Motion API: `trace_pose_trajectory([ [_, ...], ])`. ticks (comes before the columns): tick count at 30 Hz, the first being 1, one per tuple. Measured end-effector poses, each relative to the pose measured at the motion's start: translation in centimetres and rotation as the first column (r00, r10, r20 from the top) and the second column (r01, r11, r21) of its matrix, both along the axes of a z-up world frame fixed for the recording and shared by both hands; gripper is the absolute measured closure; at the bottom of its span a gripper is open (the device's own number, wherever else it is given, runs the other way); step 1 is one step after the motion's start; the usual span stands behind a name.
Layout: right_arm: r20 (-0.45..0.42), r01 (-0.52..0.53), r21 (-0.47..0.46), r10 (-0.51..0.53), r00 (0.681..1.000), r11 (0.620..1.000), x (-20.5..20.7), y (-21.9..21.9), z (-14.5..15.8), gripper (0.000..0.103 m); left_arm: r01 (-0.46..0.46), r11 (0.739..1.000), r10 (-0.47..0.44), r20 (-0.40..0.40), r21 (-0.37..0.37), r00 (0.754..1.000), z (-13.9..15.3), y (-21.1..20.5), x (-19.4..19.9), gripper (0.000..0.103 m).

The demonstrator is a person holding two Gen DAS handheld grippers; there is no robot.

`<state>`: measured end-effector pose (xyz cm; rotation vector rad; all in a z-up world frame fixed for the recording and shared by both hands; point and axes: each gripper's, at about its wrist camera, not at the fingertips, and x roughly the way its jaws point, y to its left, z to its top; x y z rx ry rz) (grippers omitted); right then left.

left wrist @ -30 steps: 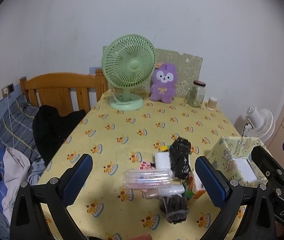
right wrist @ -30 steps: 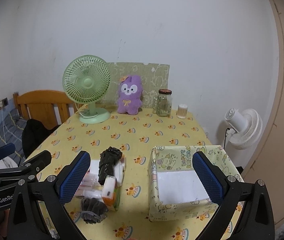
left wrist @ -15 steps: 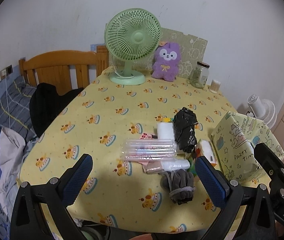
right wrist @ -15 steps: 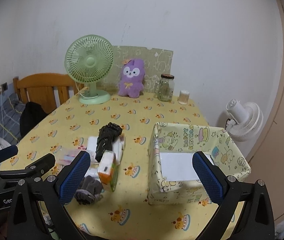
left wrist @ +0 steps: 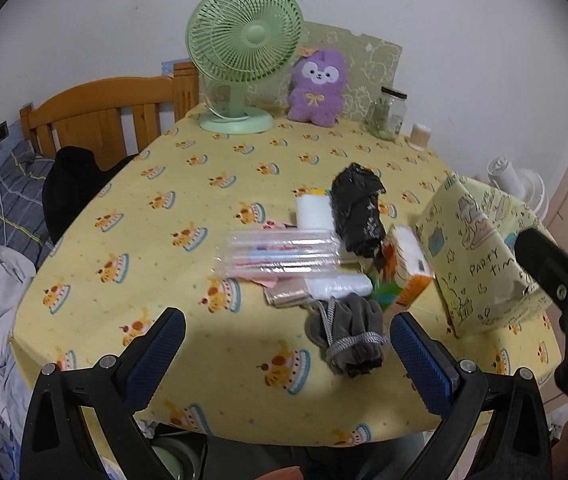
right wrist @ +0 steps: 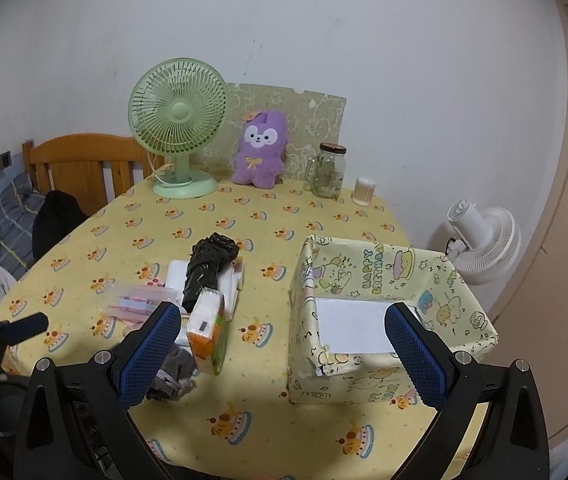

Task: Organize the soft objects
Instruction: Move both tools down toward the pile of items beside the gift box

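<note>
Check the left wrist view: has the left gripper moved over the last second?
Yes. The left gripper has risen and tilted down: the green fan sits higher in view, and the table's near edge now shows.

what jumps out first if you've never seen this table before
The green fan and purple plush toy stand at the far edge of the yellow tablecloth, against the wall. Nearer, a pile with a black bag lies left of the open paper-covered box; both grippers hover open.

Both wrist views above table (left wrist: pixel 188 216) near edge, facing wall, sharing clutter
</note>
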<state>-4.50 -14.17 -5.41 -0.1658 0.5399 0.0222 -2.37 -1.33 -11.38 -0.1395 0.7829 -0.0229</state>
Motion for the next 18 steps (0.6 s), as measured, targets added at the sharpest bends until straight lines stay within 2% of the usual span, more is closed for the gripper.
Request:
trace_pose_trajectory([
  [12,0.005,-0.023,-0.002,0.023,1.0,1.0,0.8,1.0,0.2,0.0,0.037,0.999,-0.038,-0.063,-0.006,0.997,-2.0,-2.0,0.5,0.0],
  [18,-0.019,-0.047,-0.011,0.047,0.999,0.999,1.8,1.9,-0.5,0.0,-0.002,0.999,-0.003,-0.113,-0.039,0.994,-3.3,-1.6,1.2,0.0],
])
